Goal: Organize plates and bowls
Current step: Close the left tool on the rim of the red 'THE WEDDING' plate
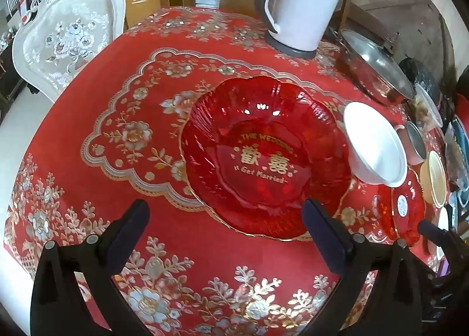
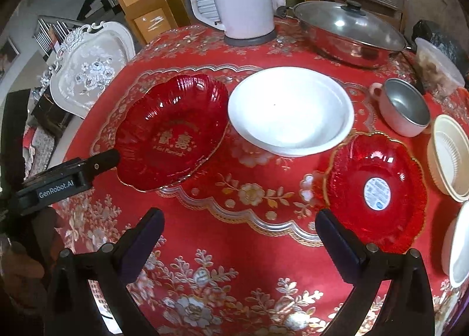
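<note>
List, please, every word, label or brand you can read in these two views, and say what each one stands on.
"THE WEDDING": gold lettering inside the large red plate.
"Get Married": gold, on the same plate, below two large gold Chinese characters.
"GenRobot.AI": white print on the side of the left gripper, seen from the right wrist.
Round white-and-blue sticker in the smaller red plate: print too small to read.

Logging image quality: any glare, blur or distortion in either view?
Left wrist: sharp; fisheye bows the table edge; small glints on the red wedding plate. Right wrist: same bowing; glare washes out the white bowl; the smaller red plate stays clear.
</note>
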`<state>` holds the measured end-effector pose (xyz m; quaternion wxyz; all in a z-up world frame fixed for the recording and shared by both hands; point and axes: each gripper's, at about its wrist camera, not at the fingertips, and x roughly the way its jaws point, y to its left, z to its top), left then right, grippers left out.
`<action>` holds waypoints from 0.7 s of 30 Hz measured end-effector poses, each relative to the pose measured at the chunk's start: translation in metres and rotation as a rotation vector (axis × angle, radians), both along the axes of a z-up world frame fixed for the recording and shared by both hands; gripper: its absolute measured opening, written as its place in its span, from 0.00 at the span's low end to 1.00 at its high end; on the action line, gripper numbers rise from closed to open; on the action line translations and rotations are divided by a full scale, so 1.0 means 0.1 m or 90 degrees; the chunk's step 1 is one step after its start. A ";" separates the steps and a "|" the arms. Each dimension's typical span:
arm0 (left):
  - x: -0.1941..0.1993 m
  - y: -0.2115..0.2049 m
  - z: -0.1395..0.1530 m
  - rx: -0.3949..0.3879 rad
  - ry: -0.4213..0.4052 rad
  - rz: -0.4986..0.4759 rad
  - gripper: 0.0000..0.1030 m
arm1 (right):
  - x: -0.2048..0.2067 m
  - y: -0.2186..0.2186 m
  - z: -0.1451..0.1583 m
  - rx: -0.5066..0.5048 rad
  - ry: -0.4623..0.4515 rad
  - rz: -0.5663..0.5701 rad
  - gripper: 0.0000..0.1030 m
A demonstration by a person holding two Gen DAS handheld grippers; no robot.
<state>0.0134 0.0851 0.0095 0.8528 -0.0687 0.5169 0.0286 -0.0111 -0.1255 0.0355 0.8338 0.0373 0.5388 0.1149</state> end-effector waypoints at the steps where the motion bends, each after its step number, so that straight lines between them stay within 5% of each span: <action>1: 0.02 0.02 -0.02 0.003 0.002 0.000 1.00 | 0.01 0.03 -0.01 0.001 0.001 0.002 1.00; 21: 0.37 0.27 -0.18 0.034 0.006 0.003 1.00 | 0.38 0.28 -0.22 0.075 0.050 -0.034 1.00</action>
